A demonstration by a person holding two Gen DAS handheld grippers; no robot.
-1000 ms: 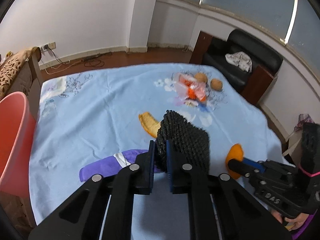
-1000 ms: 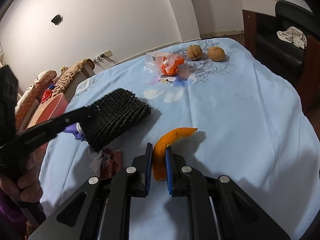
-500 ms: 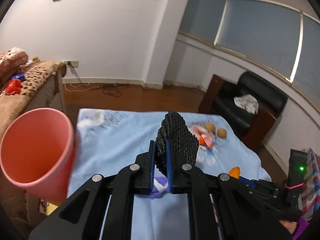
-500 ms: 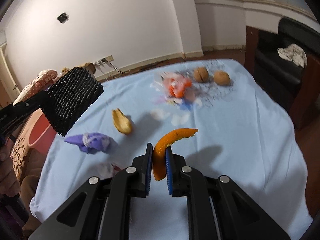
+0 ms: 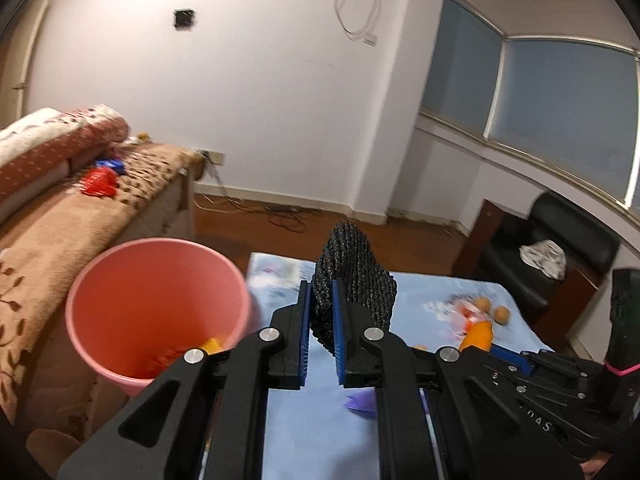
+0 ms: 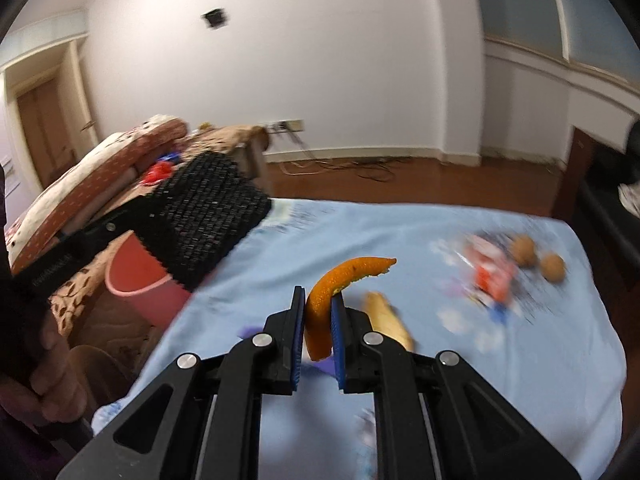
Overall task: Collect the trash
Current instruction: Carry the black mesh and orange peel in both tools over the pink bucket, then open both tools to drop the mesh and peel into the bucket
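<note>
My left gripper (image 5: pixel 321 312) is shut on a black foam net sleeve (image 5: pixel 356 276), held in the air just right of the pink bin (image 5: pixel 120 280). The sleeve also shows in the right wrist view (image 6: pixel 208 216), above the bin (image 6: pixel 136 276). My right gripper (image 6: pixel 318 320) is shut on a curved orange peel (image 6: pixel 340 280), held above the blue tablecloth (image 6: pixel 400 236). The peel shows in the left wrist view (image 5: pixel 476 334). The bin holds some orange and yellow scraps (image 5: pixel 208 346).
On the table lie a banana peel (image 6: pixel 390 320), a purple wrapper (image 5: pixel 362 400), a crumpled plastic wrapper (image 6: pixel 490 272) and two walnuts (image 6: pixel 538 256). A brown sofa (image 5: pixel 60 216) stands left of the bin. A black armchair (image 5: pixel 552 248) stands at the far right.
Both grippers have risen and swung left with their loads. The sleeve has moved from over the table to beside the bin's mouth; the peel has followed above the table.
</note>
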